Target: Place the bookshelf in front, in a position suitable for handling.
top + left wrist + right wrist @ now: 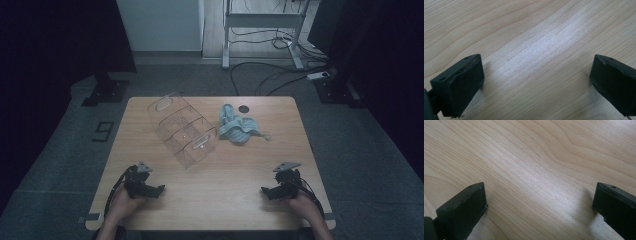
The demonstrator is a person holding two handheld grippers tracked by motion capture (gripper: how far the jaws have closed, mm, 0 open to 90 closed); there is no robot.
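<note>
A clear plastic divided box [184,131] lies at an angle on the wooden table [240,175], left of centre toward the back. Just right of it sits a crumpled light-blue knitted cloth [237,127]. My left gripper [161,190] rests near the front left edge, pointing right, held by a hand. My right gripper [263,191] rests near the front right, pointing left. In the left gripper view the left gripper [536,75] stands open over bare wood. Likewise the right gripper [540,202] is open, nothing between its jaws.
A small black round grommet [243,108] sits in the tabletop behind the cloth. Bare wood spans the front middle between the grippers. Beyond the table, cables and a desk frame [260,30] stand on the grey floor.
</note>
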